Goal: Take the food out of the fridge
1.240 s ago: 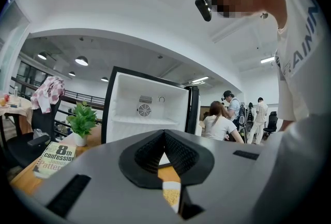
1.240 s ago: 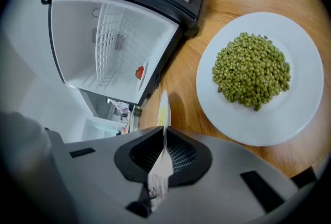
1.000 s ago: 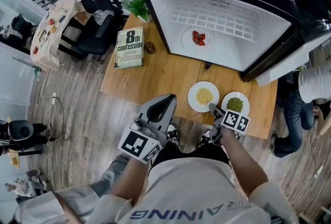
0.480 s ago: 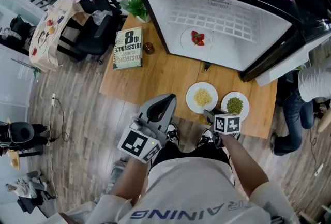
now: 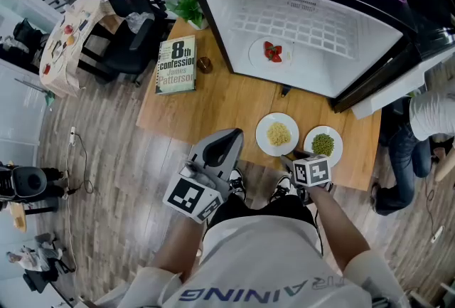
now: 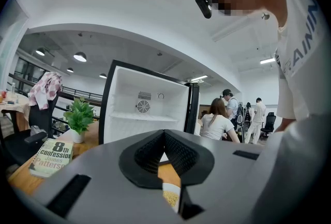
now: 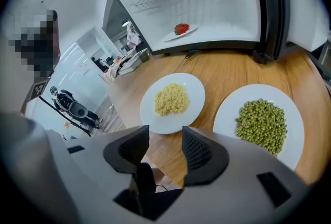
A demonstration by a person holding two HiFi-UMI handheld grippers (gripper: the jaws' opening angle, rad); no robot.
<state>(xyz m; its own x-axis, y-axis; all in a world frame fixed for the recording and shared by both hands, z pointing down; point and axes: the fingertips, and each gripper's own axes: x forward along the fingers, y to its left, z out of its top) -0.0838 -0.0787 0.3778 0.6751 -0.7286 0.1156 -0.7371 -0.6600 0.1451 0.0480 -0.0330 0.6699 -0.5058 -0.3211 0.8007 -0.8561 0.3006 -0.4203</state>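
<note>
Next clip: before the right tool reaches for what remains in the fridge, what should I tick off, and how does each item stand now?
1. Right tool empty: ok. Its jaws have just been opening, and nothing is between them.
2. Plate of peas released: ok. It lies flat on the table, clear of the jaws.
3. Plate of yellow food out of the way: ok. It lies flat, apart from the peas.
4. Fridge open: ok.
5. Fridge emptied: not ok. The plate of red food is inside.
6. Left tool free: ok. Its jaws are together, holding nothing.
</note>
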